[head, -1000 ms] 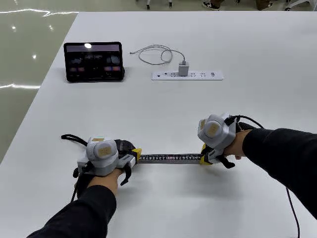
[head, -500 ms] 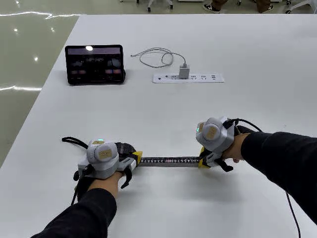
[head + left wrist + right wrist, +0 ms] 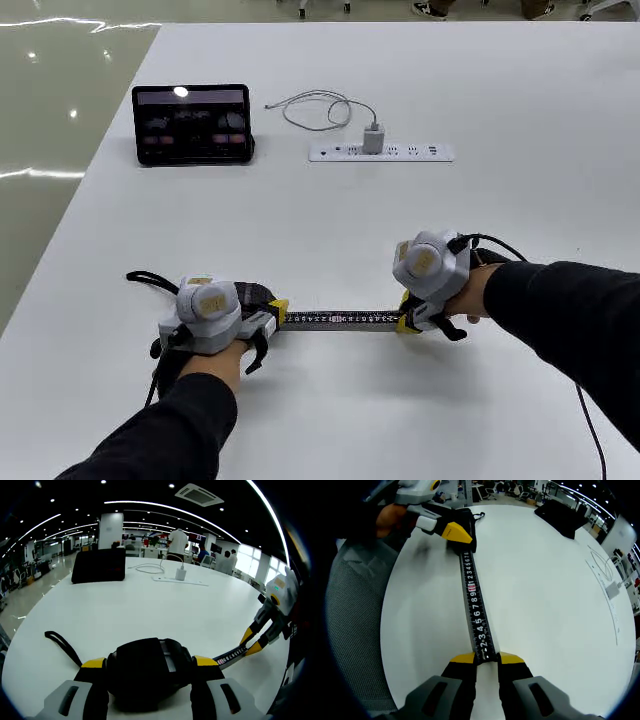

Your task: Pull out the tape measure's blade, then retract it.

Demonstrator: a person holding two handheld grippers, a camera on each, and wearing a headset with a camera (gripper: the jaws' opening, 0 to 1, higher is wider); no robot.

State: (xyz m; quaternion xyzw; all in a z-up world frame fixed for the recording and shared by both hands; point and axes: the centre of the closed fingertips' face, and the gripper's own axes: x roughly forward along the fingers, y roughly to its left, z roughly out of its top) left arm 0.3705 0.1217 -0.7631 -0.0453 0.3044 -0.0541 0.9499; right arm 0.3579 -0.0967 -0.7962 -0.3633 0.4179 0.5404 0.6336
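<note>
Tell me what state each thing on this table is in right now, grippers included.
left gripper, shut on the tape measure.
right gripper, shut on the tip of the blade.
tape measure, blade partly pulled out.
blade, stretched straight between the two grippers.
tablet, screen lit, propped up.
charger, plugged into the power strip.
cable, loosely looped.
</note>
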